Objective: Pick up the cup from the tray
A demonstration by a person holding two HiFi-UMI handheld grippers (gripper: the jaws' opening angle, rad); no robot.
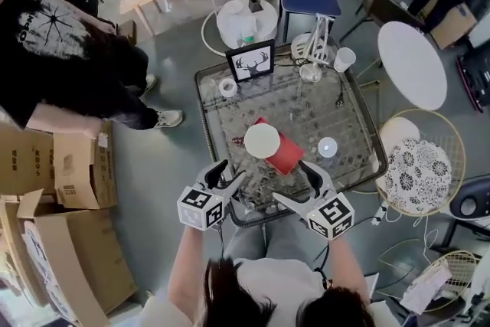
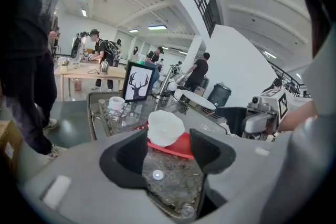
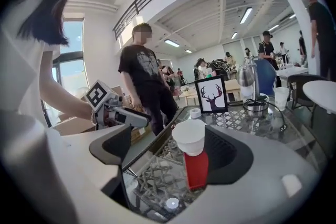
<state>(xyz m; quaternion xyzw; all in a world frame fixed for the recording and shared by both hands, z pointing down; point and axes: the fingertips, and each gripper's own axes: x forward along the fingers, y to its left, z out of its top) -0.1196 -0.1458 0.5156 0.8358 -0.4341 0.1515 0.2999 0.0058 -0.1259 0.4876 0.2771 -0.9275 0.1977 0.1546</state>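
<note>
Hovering at the near edge of the worktop point(image 1: 346, 115) with left gripper point(image 1: 232, 174) and right gripper point(image 1: 295, 181), fingers of both wide, empty. Approach step, seemingly: cup point(image 1: 262, 140) standing on red tray point(image 1: 287, 157) mid-worktop, just ahead. Next: advance one gripper, straddle cup, squeeze gently, lift.

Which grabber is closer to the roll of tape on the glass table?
Left. The left gripper is at the table's near edge, with the roll of tape beyond it on the same side. The right gripper is at that edge too, but farther across.
</note>
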